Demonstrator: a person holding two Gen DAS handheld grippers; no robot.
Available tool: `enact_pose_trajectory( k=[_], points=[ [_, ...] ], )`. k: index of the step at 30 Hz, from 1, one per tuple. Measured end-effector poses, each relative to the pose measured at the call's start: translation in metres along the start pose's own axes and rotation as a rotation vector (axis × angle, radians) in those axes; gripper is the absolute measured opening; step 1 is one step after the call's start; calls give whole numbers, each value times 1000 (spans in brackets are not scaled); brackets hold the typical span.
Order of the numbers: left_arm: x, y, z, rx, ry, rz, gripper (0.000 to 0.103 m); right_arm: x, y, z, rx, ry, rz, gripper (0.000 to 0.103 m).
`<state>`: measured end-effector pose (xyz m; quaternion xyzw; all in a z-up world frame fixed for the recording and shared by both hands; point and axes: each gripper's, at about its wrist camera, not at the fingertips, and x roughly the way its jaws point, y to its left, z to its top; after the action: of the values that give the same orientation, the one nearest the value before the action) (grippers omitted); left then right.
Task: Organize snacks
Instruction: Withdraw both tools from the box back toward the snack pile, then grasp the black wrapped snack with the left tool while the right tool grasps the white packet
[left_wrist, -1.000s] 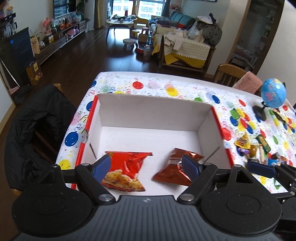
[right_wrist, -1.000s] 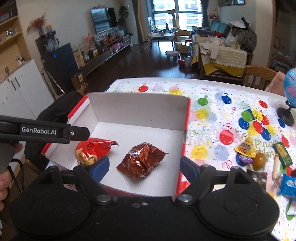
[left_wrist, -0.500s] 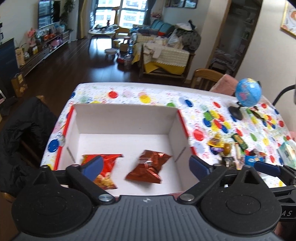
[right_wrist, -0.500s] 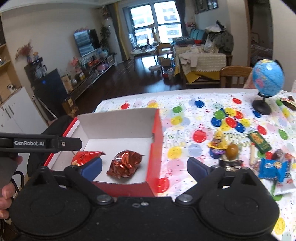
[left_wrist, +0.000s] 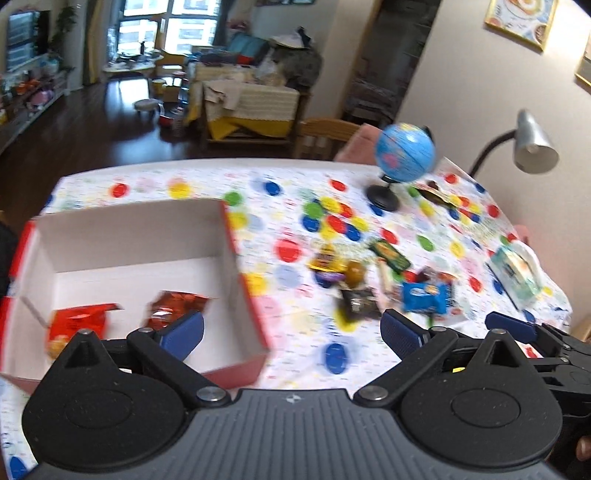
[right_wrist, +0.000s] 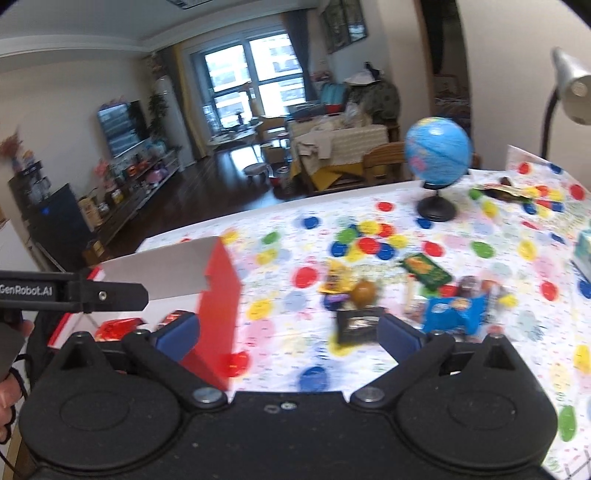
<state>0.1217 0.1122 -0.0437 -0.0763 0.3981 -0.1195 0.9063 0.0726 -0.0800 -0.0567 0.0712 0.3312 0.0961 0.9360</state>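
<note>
1. Left wrist view looks down into the red-sided white box (left_wrist: 229, 254): red-orange chip bag (left_wrist: 79, 325) near-left on the floor, dark red foil bag (left_wrist: 173, 308) just right of it, apart from each other.
2. Right wrist view sees the same box (right_wrist: 218, 295) mostly from outside its red right wall; only slivers of the red-orange chip bag (right_wrist: 118, 326) and foil bag (right_wrist: 173, 317) show past the wall and the near pad.
3. Only the right view shows the other tool's black arm (right_wrist: 74, 293) reaching in from the left, with fingers (right_wrist: 7, 391) of a hand at the left edge.
4. Only the left view shows the tissue pack (left_wrist: 515, 275) whole, far right; the right view clips it at the edge.
5. Loose snack pile on the spotted tablecloth (left_wrist: 288, 192), right of the box: blue packet (left_wrist: 424, 297), black packet (left_wrist: 356, 302), green bar (left_wrist: 391, 253), yellow wrapper (left_wrist: 325, 260). Blurred.
6. Green bar's long axis runs diagonally, far-left to near-right. Blue packet lies wide, left-right. Chip bag's long axis is hard to read, part hidden by the pad.
7. Globe (left_wrist: 404, 153) upright, far side, beyond the pile; lamp (left_wrist: 532, 146) far right.
8. Left gripper (left_wrist: 291, 332): jaws just been opening, now wide, nothing between.
9. Right gripper (right_wrist: 288, 332): jaws spread wide, empty, black packet (right_wrist: 356, 325) beyond them.
</note>
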Motion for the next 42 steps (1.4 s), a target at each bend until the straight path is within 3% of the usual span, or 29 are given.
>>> enact_pose_trajectory(
  k=[3,9,21,24,42],
  points=[
    [14,-21,0,14,8,-30,103,-3,-24,-3,17,-2,-14,103],
    [44,-64,0,69,24,12,103,-5,-73,-5,48,-10,-61,103],
    [120,-105,-1,99,103,87,102,28,-161,-13,86,101,-159,98],
    [139,-112,0,102,127,115,102,40,-174,-15,75,132,-163,91],
    [229,-123,6,106,256,165,102,106,-206,-16,12,242,-146,73]
  ],
)
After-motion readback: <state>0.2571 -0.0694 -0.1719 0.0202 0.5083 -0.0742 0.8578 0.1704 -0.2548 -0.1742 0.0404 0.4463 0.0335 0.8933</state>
